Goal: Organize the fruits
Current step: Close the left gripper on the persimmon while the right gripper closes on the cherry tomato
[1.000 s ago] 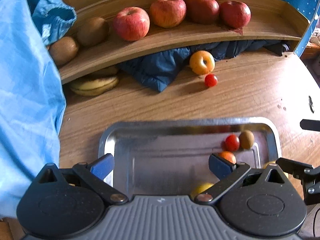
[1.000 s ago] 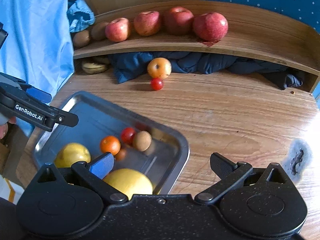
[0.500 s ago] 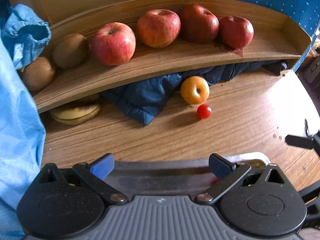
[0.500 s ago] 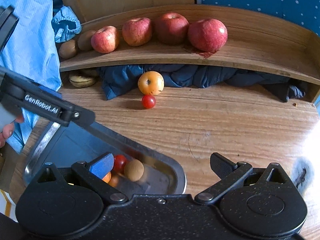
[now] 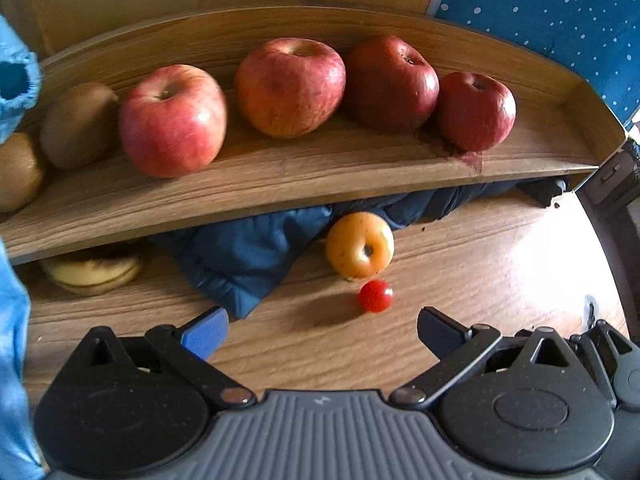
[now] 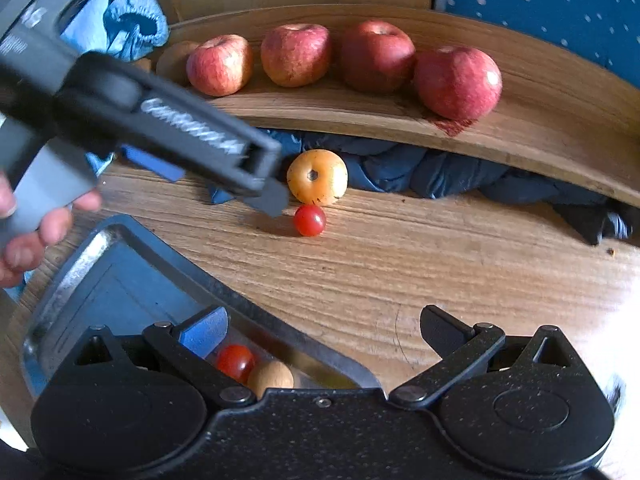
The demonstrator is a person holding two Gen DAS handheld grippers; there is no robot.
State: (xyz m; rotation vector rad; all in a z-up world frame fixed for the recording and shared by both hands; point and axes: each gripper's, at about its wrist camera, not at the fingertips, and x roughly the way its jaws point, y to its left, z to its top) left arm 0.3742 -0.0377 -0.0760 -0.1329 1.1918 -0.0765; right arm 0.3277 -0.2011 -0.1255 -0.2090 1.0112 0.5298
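Our left tongs (image 5: 322, 326) and right tongs (image 6: 324, 326) gape empty; cherry tomato (image 5: 375, 296) at twelve o'clock, touching the surface (image 5: 460, 264).

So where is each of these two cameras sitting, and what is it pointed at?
Left wrist view: on the left gripper, facing the shelf of apples; its own open fingers show.
Right wrist view: on the right gripper, above the tray, facing the same shelf; its open fingers, the left gripper and a hand show.
Shared: the shelf, the orange fruit and the cherry tomato on the table.
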